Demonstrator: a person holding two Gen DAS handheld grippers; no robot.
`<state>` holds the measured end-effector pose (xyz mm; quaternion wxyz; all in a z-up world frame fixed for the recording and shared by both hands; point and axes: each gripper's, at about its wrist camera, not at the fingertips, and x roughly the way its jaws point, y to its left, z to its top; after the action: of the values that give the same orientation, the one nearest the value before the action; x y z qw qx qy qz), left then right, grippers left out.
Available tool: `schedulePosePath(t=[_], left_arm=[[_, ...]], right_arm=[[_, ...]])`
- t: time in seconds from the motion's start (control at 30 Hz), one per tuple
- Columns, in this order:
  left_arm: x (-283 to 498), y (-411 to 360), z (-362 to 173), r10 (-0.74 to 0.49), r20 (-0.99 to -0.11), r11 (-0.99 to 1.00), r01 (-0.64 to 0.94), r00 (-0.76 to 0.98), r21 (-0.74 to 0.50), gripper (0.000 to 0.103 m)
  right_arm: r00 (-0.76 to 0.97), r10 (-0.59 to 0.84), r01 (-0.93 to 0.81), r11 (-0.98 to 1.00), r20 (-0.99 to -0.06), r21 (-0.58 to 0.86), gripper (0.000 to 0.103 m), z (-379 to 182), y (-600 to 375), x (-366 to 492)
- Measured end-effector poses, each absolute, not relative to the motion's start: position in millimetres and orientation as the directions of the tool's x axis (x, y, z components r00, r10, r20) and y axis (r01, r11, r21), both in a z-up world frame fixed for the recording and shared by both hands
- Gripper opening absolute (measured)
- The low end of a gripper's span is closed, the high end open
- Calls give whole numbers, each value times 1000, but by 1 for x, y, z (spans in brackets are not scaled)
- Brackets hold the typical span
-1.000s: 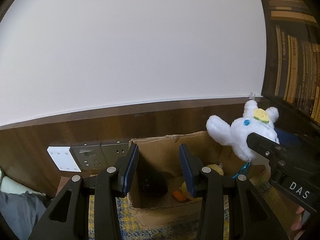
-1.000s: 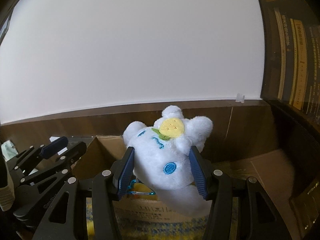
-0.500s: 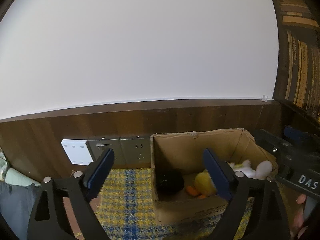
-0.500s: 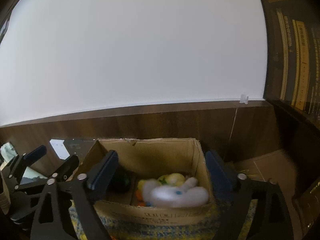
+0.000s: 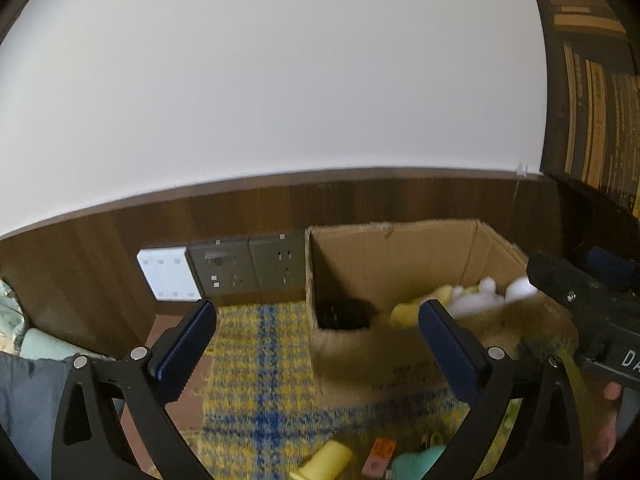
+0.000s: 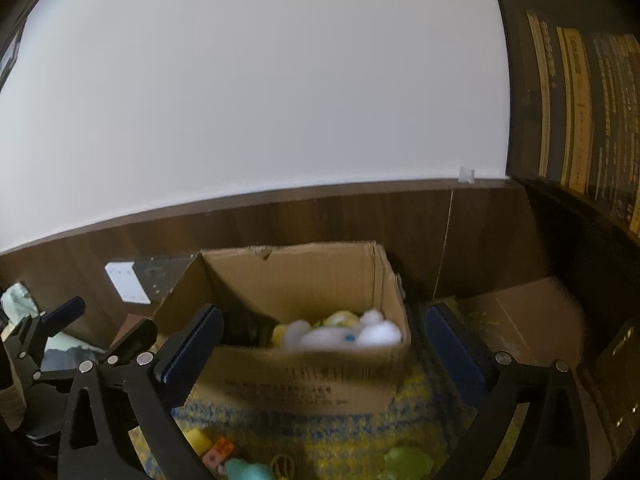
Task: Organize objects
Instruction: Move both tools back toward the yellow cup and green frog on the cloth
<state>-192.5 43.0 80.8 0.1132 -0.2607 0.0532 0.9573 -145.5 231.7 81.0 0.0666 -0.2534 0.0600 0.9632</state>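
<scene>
Inside the box (image 6: 304,376) on the plaid cloth (image 5: 256,364), your white plush (image 6: 344,334) lies beside a yellow toy (image 5: 404,312); both your tools, left (image 5: 316,344) and right (image 6: 324,344), gape wide, holding nothing.

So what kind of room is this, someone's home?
Probably a home, maybe a bedroom or study: wood wall panelling with wall sockets, a bookshelf on the right, and a cardboard box of plush toys on a yellow-and-blue checked cloth.
</scene>
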Motion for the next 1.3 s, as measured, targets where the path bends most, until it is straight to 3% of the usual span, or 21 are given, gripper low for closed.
schedulePosePath(t=[1.3], left_arm=[[-149, 3, -32, 193, -690, -961, -277, -698, 12, 103]], right_arm=[[-752, 111, -198, -978, -650, 63, 102, -11, 201, -101]])
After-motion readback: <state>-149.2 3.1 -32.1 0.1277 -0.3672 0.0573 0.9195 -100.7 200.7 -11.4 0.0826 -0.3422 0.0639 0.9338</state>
